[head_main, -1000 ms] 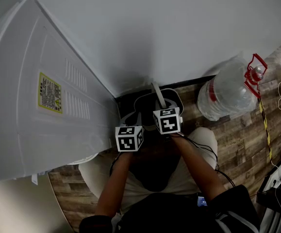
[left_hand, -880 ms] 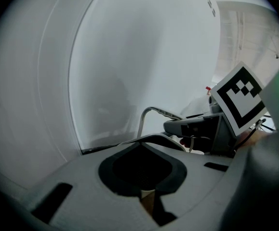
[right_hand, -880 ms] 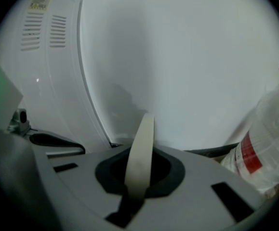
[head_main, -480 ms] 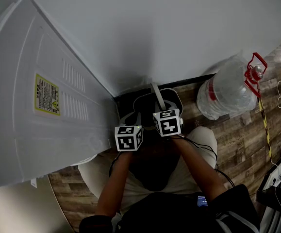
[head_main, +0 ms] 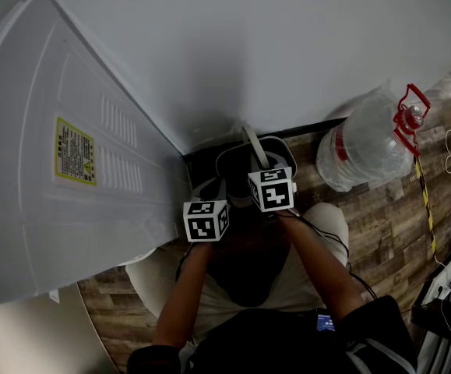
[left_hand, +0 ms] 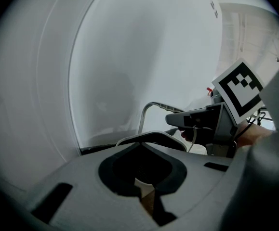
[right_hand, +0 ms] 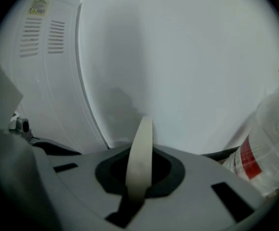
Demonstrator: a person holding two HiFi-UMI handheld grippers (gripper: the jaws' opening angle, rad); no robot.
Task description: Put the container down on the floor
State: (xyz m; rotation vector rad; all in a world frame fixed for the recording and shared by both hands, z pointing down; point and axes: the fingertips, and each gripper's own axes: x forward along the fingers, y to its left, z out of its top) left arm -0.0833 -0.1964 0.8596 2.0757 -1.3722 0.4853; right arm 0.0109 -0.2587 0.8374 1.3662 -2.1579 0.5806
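Observation:
A dark round container [head_main: 234,164] with a pale rim [left_hand: 151,137] sits low in the corner between the white appliance and the wall. Its cream handle [head_main: 252,145] stands upright. My right gripper [head_main: 261,170] is shut on that handle [right_hand: 140,153], which runs straight up from between its jaws [right_hand: 135,191]. My left gripper [head_main: 209,199] is at the container's near left rim, jaws nearly together with a pale bit of rim between them [left_hand: 144,189]. The left gripper view also shows the right gripper [left_hand: 197,121] beside the bowed handle [left_hand: 151,106]. The container's base is hidden.
A tall white appliance [head_main: 69,154] crowds the left side. A white wall [head_main: 287,45] lies just beyond the container. A large clear water bottle [head_main: 365,142] with a red cap stands on the wooden floor [head_main: 389,216] to the right. Cables run along the right edge.
The right gripper and the handle have shifted slightly up and away toward the wall. The left gripper has barely moved.

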